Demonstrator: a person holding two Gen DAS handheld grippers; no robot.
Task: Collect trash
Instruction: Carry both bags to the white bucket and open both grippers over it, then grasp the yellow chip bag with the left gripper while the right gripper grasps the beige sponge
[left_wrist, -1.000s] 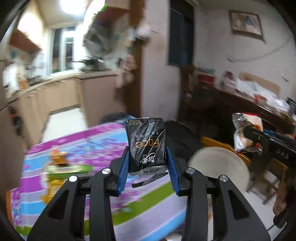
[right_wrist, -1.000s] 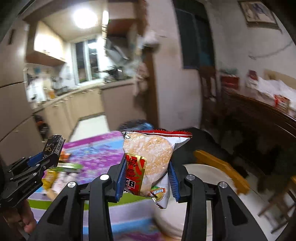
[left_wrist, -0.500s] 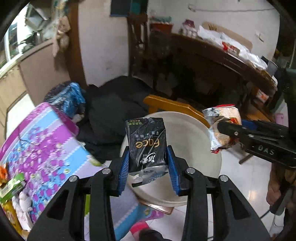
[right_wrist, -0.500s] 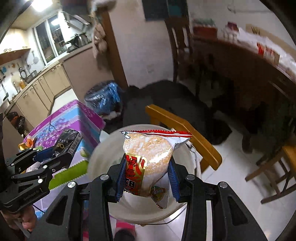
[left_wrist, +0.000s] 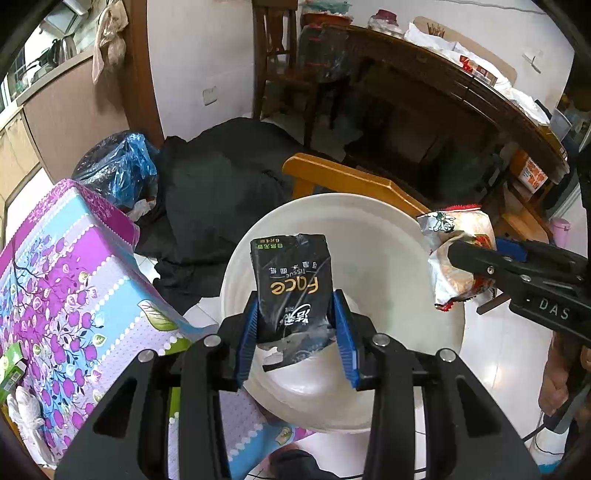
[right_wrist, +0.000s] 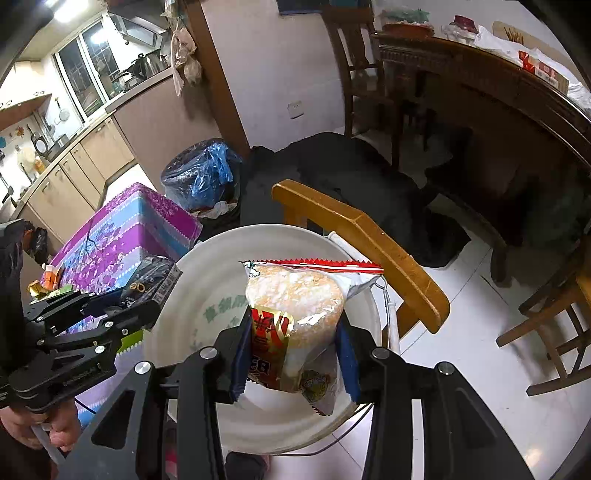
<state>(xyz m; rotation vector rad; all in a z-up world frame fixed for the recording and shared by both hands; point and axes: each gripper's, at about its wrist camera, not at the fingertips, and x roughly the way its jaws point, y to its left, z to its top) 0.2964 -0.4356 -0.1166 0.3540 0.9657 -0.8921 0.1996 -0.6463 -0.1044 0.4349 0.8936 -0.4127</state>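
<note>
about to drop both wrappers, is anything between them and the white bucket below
Nothing visible. The black tissue pack in the left gripper and the rice cracker bag in the right gripper both hang directly over the open, apparently empty white bucket.

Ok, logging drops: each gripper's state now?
Left gripper: shut on black tissue pack.
Right gripper: shut on rice cracker packet.

A white bucket and a bagged bin are seen on the tiled floor; small cartons lie on the floral-clothed table.
</note>
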